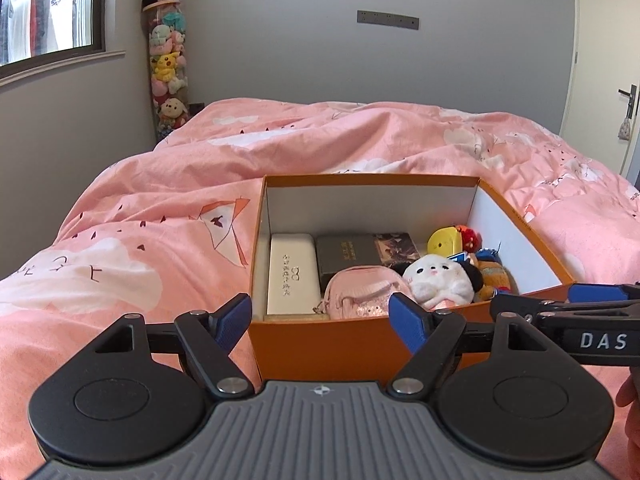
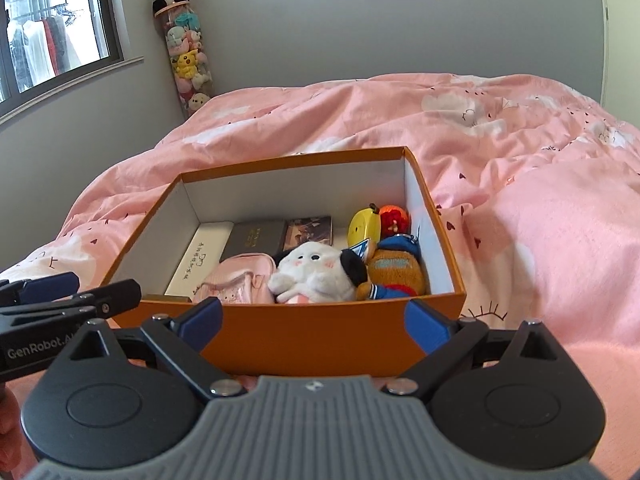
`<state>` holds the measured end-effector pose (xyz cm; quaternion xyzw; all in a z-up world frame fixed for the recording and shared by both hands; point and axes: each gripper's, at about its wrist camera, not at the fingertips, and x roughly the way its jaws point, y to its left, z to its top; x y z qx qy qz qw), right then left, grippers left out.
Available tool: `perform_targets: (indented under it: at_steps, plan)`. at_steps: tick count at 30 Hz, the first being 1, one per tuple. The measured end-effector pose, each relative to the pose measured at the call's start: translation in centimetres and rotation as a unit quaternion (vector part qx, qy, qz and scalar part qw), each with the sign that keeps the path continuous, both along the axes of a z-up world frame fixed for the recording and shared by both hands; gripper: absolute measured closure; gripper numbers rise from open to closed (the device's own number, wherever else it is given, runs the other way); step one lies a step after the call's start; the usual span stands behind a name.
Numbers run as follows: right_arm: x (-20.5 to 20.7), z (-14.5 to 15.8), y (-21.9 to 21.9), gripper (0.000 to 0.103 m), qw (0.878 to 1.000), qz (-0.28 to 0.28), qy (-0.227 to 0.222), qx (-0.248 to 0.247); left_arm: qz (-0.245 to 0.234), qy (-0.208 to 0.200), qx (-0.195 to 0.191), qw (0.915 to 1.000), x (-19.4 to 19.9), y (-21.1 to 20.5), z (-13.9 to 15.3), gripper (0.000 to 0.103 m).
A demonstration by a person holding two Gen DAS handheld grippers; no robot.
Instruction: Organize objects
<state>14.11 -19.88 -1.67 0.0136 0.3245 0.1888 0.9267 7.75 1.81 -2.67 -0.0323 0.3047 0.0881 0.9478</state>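
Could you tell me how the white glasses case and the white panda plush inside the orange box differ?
The white glasses case is a hard, smooth oblong lying flat along the box's left wall; the white panda plush is soft, rounded and fluffy, lying nearer the middle. The case bears printed characters; the plush has a face and black ears. Both are mainly white and lie inside the orange box.

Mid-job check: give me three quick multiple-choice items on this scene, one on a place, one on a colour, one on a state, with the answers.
1. Where in the orange box does the white glasses case lie?
A. along the left wall
B. along the right wall
C. outside, on the bed

2. What colour is the bed cover?
A. grey
B. pink
C. green

3. How is the left gripper?
A. shut on the panda plush
B. shut, empty
C. open, empty

Answers: 1 A, the case lies against the left wall. 2 B, pink with white clouds. 3 C, its fingers stand wide apart with nothing between them; the panda plush lies in the box.
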Motion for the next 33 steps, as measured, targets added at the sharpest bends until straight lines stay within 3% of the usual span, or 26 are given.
perform_targets:
  at_steps: [33]
  plan:
    - [-0.37, -0.04, -0.35, 0.002, 1.000, -0.004, -0.001, -0.006, -0.002, 0.047, -0.003, 0.9989, 0.12, -0.06, -0.61, 0.013]
